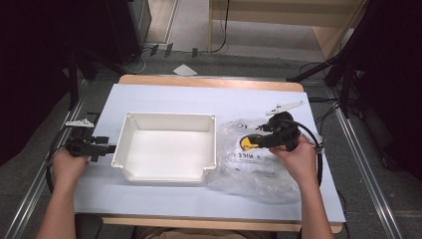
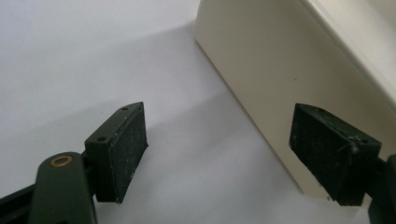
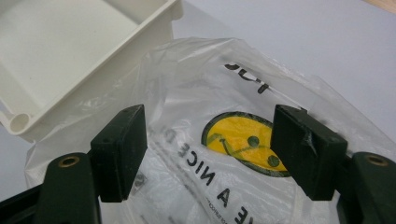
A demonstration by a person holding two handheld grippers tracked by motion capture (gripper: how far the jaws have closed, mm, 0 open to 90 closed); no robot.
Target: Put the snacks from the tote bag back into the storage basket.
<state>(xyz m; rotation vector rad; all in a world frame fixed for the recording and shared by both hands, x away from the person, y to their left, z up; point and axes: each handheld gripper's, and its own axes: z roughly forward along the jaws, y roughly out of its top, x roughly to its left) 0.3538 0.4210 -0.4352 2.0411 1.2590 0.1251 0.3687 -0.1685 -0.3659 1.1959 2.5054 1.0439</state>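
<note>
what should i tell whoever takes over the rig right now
Left gripper: open, holding nothing, beside the tray's left wall.
Right gripper: open, poised over the plastic bag, no grip yet.
Bag lies crumpled on the table, right of the tray, against its right side.
Tray holds nothing.
Done: nothing placed.
Left: probably grip the bag and handle it, perhaps into the tray.
</note>
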